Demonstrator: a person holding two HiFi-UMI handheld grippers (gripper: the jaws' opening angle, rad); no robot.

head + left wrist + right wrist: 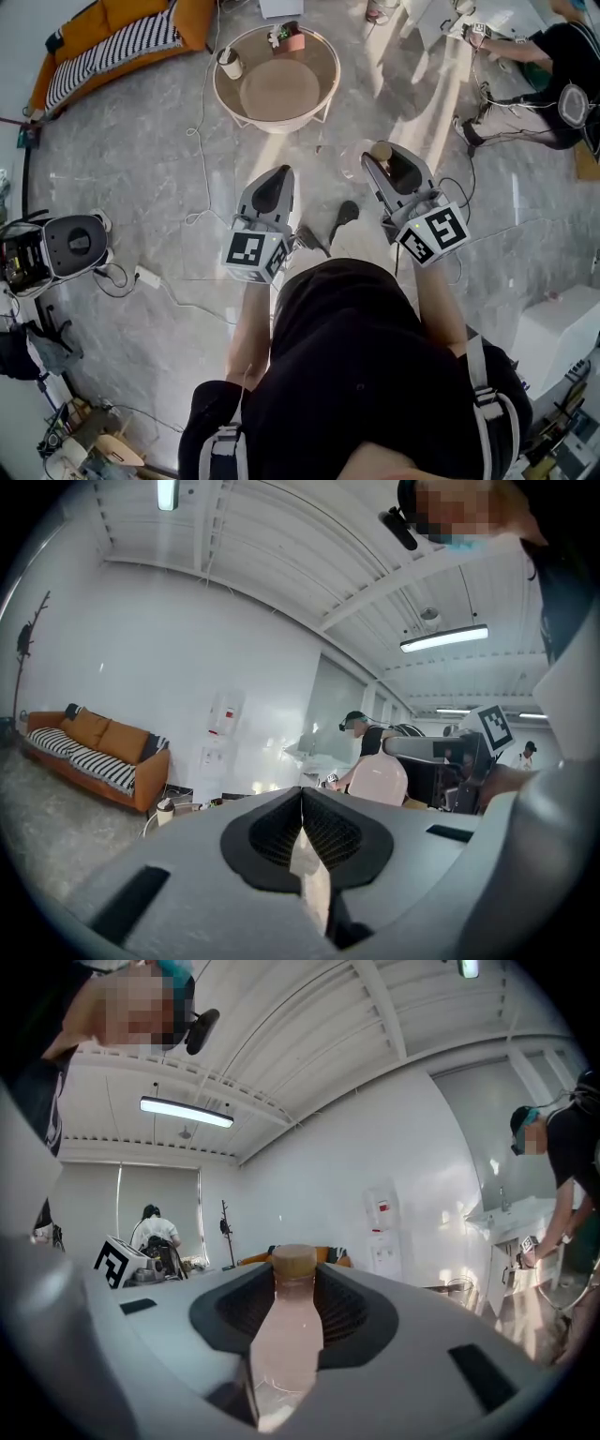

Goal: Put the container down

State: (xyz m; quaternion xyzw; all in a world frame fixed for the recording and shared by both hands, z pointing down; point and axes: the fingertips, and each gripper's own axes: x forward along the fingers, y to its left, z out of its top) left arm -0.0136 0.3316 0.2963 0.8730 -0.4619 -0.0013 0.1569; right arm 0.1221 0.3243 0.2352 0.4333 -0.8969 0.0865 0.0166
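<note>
- Stretching well below both pairs of fingers, the marble floor [141, 159] was the widest surface. The container hung clear above it, so nothing but the grip supported it.
- Far ahead and to the left of the left fingers stood an orange sofa [131, 13], too distant to serve as a landing place.
- Ahead of both pairs of fingers, well apart from them, sat a round table [281, 89]. Judging by the task, its bare top looked the likeliest spot for setting the container down, since only a cup [230, 64] stood near its left rim and a small potted thing [287, 37] at its far edge.
- The right gripper [384, 161] was held out in front of the person, its fingers spread wide and clamped on the container. The pads pressed against both sides of the body, so it could not slip.
- The left gripper [278, 173] was level beside it, fingers closed together on nothing, seemingly kept idle and out of the way.
- The container [286, 1335], a pale pinkish bottle, lay lengthwise between the right fingers, pointing away from the person.
- Its tan cap [293, 1260] poked out just past the right fingertips.
</note>
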